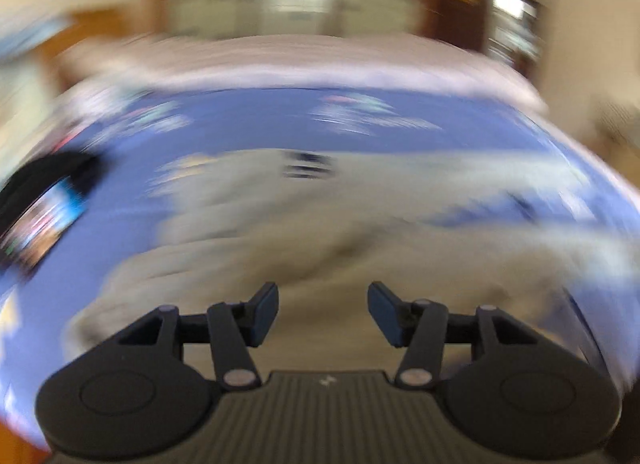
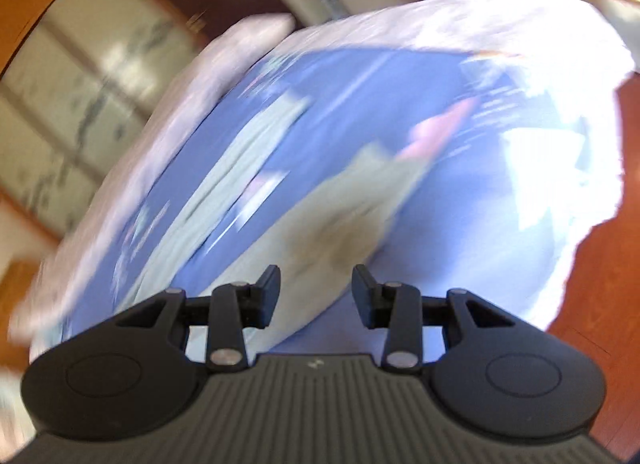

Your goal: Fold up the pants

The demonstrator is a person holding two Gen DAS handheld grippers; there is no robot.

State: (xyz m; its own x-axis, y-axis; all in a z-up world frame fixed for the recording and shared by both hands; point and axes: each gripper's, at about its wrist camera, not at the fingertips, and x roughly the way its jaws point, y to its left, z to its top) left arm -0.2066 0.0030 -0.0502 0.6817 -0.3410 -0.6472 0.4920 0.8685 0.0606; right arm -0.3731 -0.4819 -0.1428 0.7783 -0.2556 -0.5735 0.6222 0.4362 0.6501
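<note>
While both jaws gape empty, pants sprawl crosswise just ahead of left gripper, lengthwise beyond right gripper.

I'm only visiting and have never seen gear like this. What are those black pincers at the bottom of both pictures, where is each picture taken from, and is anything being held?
Each picture comes from a small camera on a hand-held tool that a person carries, one in each hand; there is no robot arm. The left gripper and the right gripper are two-finger pincers, seen from behind. Both are open with nothing between their fingers. Ahead lies a bed with a blue sheet, and on it pale grey pants, spread out and rumpled. A dark object lies at the left edge; it is too blurred to name. Everything is smeared by motion.
</note>
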